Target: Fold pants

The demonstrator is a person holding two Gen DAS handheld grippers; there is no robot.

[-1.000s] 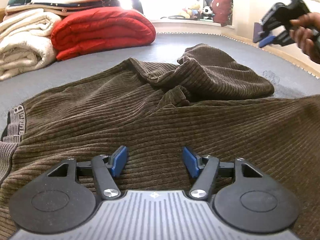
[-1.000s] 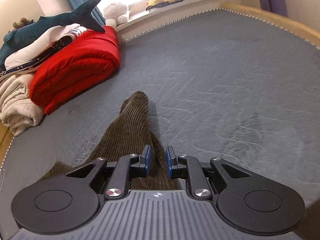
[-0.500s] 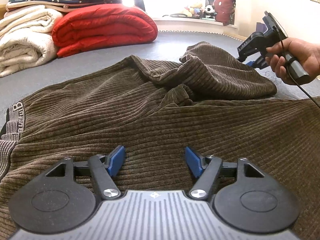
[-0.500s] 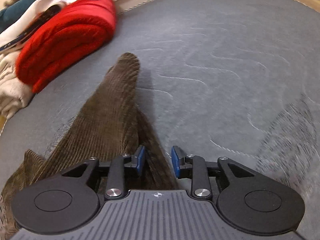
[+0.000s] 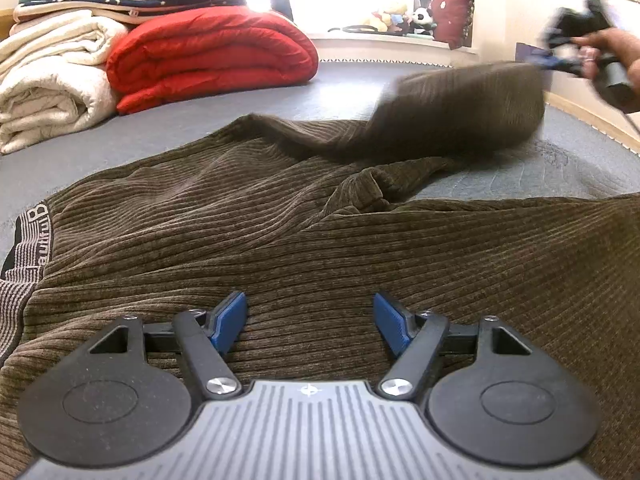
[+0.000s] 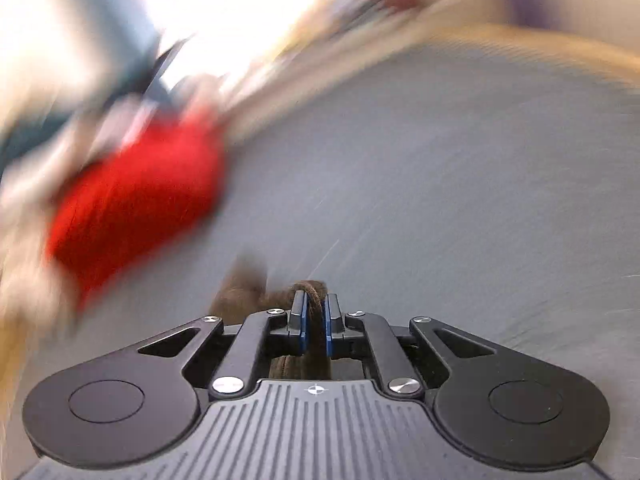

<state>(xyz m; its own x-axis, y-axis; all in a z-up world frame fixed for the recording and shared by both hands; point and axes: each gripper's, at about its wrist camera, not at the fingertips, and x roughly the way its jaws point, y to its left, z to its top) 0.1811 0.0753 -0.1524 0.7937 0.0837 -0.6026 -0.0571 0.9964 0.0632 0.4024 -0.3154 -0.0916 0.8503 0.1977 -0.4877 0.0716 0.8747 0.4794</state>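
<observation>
Brown corduroy pants (image 5: 320, 240) lie spread across a grey mattress (image 5: 160, 140), waistband toward its left edge and legs running off toward its right edge, so the long axis lies crosswise to the left gripper (image 5: 310, 322). That gripper hangs low over the seat of the pants near the front edge of the mattress; its blue pads stand wide apart and are opening, with cloth under them but nothing pinched. The far leg (image 5: 460, 116) is lifted off the mattress, blurred, toward the far right corner, where a hand (image 5: 612, 52) holds the right gripper (image 6: 315, 322). In its own view the jaws are closing and already clamped on a bunched fold of that leg's end. Judging from this, the right hand alone has the leg, and folding means carrying it back across toward the waistband. A red quilt (image 5: 212, 56) and pale blankets (image 5: 48, 80) sit stacked at the far left corner.
</observation>
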